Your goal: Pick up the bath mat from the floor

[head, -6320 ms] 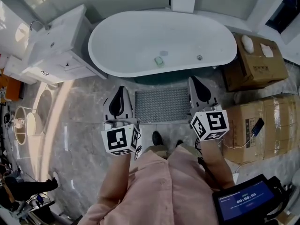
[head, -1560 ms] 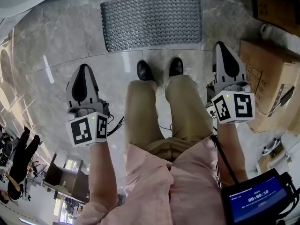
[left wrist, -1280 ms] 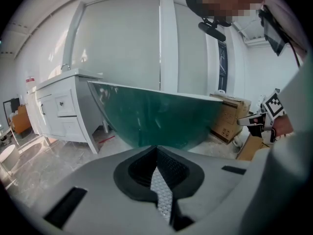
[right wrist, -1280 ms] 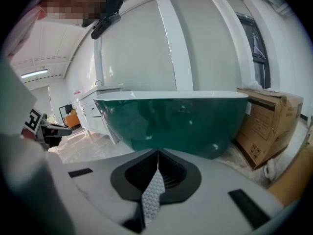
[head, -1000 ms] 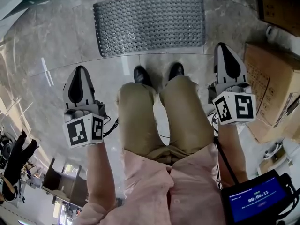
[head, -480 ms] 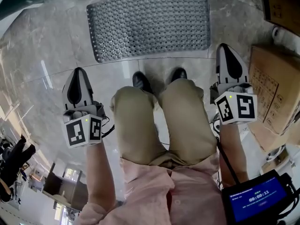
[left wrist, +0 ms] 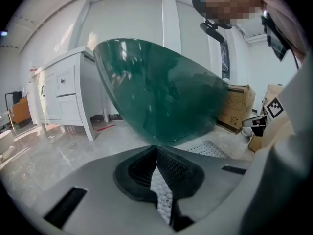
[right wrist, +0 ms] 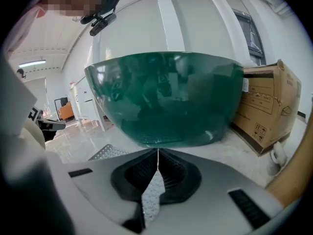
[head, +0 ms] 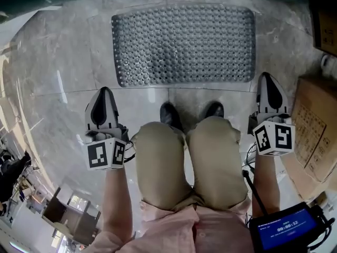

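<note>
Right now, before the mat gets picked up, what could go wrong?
Both jaws are shut: the left hand-held gripper and right hand-held gripper may only shove the bath mat unless opened first. The mat lies flat on the glossy floor, so an edge could be hard to pinch.

So the bath mat (head: pixel 183 45) is a grey rectangle with rounded corners, covered all over in little round dots. It's lying flat on the marbled floor (head: pixel 63 62), long side running 9 to 3 o'clock, up at 12 o'clock in the head view.
</note>
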`<state>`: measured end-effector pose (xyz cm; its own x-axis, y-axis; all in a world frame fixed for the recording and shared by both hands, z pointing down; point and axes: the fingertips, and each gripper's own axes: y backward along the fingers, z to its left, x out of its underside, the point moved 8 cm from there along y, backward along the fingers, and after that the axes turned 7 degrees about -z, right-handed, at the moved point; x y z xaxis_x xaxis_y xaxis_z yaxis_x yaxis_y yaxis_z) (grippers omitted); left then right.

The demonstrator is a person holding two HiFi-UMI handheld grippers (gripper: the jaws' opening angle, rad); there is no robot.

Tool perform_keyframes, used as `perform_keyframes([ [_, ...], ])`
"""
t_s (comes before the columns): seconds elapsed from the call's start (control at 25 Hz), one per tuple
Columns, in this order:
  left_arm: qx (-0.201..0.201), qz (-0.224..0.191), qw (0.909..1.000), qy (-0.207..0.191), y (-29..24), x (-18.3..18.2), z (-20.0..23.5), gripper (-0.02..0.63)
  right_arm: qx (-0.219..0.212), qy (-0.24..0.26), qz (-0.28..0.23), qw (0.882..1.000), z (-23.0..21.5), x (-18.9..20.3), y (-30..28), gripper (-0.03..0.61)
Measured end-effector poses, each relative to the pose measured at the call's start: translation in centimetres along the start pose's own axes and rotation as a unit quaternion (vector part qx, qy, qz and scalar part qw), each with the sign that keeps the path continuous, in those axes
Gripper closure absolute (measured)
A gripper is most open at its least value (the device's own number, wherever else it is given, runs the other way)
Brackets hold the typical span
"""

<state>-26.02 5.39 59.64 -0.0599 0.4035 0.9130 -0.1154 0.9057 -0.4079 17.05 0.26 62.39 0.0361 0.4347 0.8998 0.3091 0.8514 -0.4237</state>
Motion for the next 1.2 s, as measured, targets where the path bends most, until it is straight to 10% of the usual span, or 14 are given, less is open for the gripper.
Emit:
perform_keyframes([
  [1.2,-0.058,0.014,0.9979,0.024,-9.9,16.8,5.8,0.588,-0.033,0.013,-0.03,0.999,-0.8,9.2,-11.5,0.56],
])
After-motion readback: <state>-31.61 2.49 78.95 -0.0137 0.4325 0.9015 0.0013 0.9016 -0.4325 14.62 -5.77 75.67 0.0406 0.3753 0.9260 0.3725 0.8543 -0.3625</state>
